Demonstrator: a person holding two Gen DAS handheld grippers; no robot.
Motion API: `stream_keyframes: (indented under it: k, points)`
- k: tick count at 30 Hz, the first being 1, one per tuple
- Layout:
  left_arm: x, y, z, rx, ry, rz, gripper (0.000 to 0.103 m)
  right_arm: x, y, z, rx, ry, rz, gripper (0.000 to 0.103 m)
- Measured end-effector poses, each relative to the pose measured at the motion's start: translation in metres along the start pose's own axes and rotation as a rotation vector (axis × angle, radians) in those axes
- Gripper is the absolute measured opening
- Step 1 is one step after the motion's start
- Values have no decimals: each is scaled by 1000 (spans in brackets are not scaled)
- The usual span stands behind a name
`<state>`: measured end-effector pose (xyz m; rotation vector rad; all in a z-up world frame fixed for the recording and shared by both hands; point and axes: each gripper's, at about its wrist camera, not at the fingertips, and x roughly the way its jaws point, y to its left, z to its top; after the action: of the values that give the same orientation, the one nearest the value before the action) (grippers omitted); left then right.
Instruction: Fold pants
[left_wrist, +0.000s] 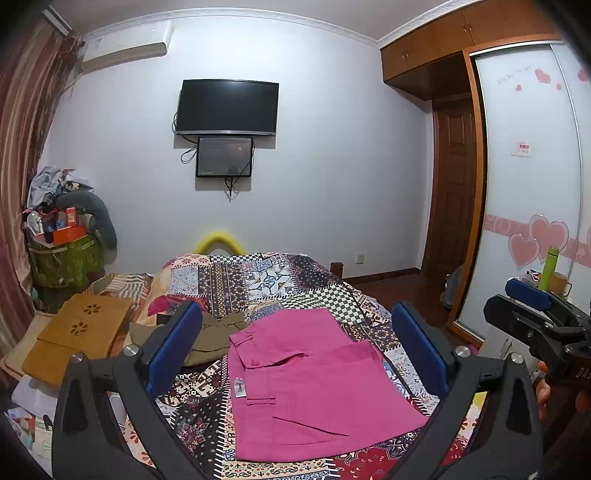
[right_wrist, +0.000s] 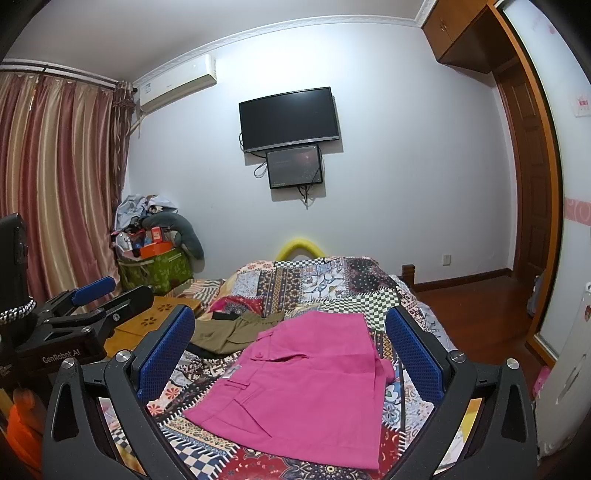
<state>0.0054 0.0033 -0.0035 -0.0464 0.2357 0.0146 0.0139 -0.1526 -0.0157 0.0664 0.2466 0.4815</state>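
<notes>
Pink pants (left_wrist: 314, 384) lie folded in a flat rectangle on the patchwork bedspread (left_wrist: 266, 280), white label showing at their left edge. They also fill the middle of the right wrist view, pink pants (right_wrist: 306, 387). My left gripper (left_wrist: 295, 343) hovers above them, open, blue pads wide apart and nothing between them. My right gripper (right_wrist: 291, 343) is open too, held above the pants and holding nothing. Each gripper shows at the edge of the other's view: right gripper (left_wrist: 532, 306), left gripper (right_wrist: 96, 295).
Olive-green pants (left_wrist: 207, 336) lie crumpled behind the pink ones, beside a dark garment (right_wrist: 225, 316). A wooden lap table (left_wrist: 77, 336) sits at the bed's left. A full green basket (left_wrist: 62, 258) stands by the curtain (right_wrist: 51, 184). Wardrobe doors (left_wrist: 532, 184) and a green bottle (left_wrist: 548, 267) are at the right.
</notes>
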Motion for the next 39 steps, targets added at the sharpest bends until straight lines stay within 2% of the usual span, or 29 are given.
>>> stream_keyframes:
  k: [29,34,39]
  points:
    - [3,-3,-1,5,6,2,103,4,-2,-2,4,13,-11,103]
    - [18,2,-3,-3,44,-8,103,14,-6,-6,11,35,-17,103]
    - [51,8,-12,5,122,3,103,32,-16,-15,18,79,-38,103]
